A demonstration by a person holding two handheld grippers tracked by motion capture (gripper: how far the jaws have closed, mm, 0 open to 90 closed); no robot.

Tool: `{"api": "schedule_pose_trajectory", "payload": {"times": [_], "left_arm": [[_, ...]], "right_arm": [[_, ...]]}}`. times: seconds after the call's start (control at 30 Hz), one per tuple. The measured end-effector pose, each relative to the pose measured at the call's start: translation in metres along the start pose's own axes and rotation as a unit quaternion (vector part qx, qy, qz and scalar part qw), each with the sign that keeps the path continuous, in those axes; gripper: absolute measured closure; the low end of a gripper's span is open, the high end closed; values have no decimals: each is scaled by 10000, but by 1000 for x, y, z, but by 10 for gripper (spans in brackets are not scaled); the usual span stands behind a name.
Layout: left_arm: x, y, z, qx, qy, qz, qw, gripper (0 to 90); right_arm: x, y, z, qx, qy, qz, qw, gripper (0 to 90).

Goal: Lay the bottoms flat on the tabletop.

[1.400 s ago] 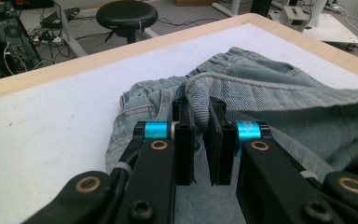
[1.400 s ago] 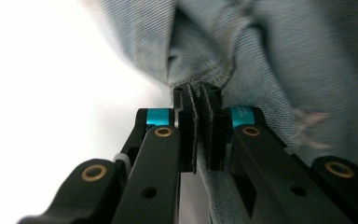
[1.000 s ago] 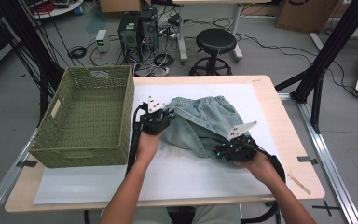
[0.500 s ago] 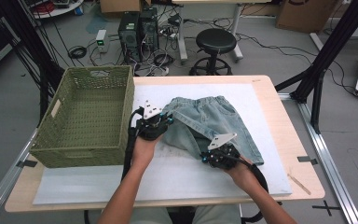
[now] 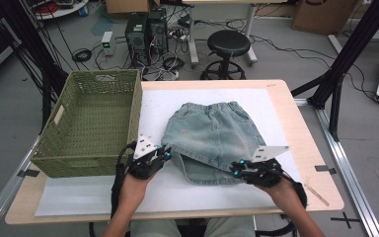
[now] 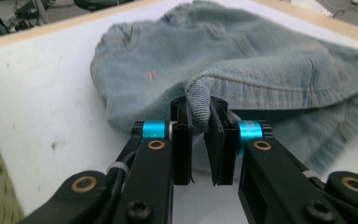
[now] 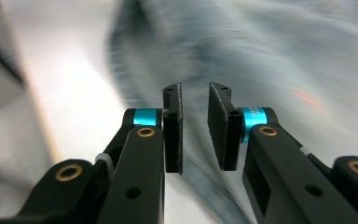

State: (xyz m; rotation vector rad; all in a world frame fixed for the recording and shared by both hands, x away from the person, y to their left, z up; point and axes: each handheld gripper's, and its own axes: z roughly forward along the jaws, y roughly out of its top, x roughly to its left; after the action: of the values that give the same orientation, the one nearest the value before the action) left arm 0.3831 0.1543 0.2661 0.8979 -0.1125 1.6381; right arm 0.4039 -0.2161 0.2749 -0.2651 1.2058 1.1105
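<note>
A light-blue denim skirt [image 5: 212,133] lies spread on the white sheet [image 5: 153,103], waistband at the far side and hem toward me. My left gripper [image 5: 164,154] is at the hem's near left corner. In the left gripper view it [image 6: 199,105] is shut on a pinched fold of the hem [image 6: 198,100]. My right gripper [image 5: 235,170] is at the hem's near right part. The right gripper view is blurred, but there its jaws [image 7: 194,93] stand apart, with denim [image 7: 279,56] beyond them and nothing clamped.
A green woven basket [image 5: 86,163] stands empty on the table's left side, close to my left hand. The wooden table edge [image 5: 296,128] runs along the right, with a thin stick [image 5: 318,192] near its front corner. A stool [image 5: 228,42] and computer gear are on the floor behind.
Both grippers have drawn back toward the near edge. The skirt, bunched and folded before, now lies spread flat. The right gripper's jaws now stand apart.
</note>
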Motion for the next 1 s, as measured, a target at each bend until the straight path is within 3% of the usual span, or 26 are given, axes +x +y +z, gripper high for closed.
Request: {"api": "schedule_pose_trajectory", "payload": {"times": [0.07,0.17,0.2,0.23,0.3,0.33,0.43,0.47,0.6,0.63,0.73,0.77,0.8,0.83,0.87,0.9,0.93,0.97,1.0], "left_arm": [[-1,-8,-7,80,-17,-43,10000,784],[-4,-20,-18,140,-3,-143,9998,726],[-4,-20,-18,140,-3,-143,9998,680],[-3,-25,-27,115,43,-274,9995,615],[-2,-27,-31,84,34,-342,9994,570],[-1,-28,-34,50,41,-386,9992,570],[3,-27,-35,23,39,-466,9989,506],[5,-26,-31,25,51,-446,9990,505],[6,-23,-21,43,-7,-459,9989,496],[5,-22,-18,37,-6,-467,9989,495],[6,-18,-7,90,-45,-458,9989,494],[7,-18,-4,107,-48,-458,9989,494],[7,-17,-1,129,-41,-459,9989,494],[8,-17,1,148,-39,-461,9988,494],[8,-17,3,156,-34,-464,9988,494],[9,-17,5,153,-35,-482,9987,494],[9,-17,7,168,-49,-486,9987,494],[10,-18,9,177,-51,-493,9986,494],[11,-19,13,215,-41,-510,9985,494]], "right_arm": [[-10,-8,-14,-40,-376,197,9991,748],[-28,-25,-30,53,-957,541,9939,725],[-33,-31,-34,88,-1088,680,9917,712],[-38,-37,-37,129,-1240,810,9889,692],[-46,-48,-41,215,-1493,1012,9834,678],[-46,-48,-41,215,-1493,1012,9834,678],[-58,-65,-43,432,-1878,1316,9724,665],[-59,-67,-42,477,-1877,1358,9716,665],[-57,-70,-36,666,-1790,1231,9738,665],[-58,-72,-32,891,-1796,1154,9729,725],[-61,-75,-32,901,-1691,1124,9750,820],[-62,-75,-36,1008,-1841,983,9728,871],[-62,-75,-36,1008,-1841,983,9728,871],[-65,-76,-45,1042,-2238,1011,9638,900],[-65,-76,-45,1042,-2238,1011,9638,900],[-72,-83,-56,841,-2308,1453,9584,900],[-74,-86,-60,698,-2182,1609,9600,900],[-74,-86,-60,698,-2182,1609,9600,900],[-70,-87,-64,525,-2097,1567,9637,842]]}}
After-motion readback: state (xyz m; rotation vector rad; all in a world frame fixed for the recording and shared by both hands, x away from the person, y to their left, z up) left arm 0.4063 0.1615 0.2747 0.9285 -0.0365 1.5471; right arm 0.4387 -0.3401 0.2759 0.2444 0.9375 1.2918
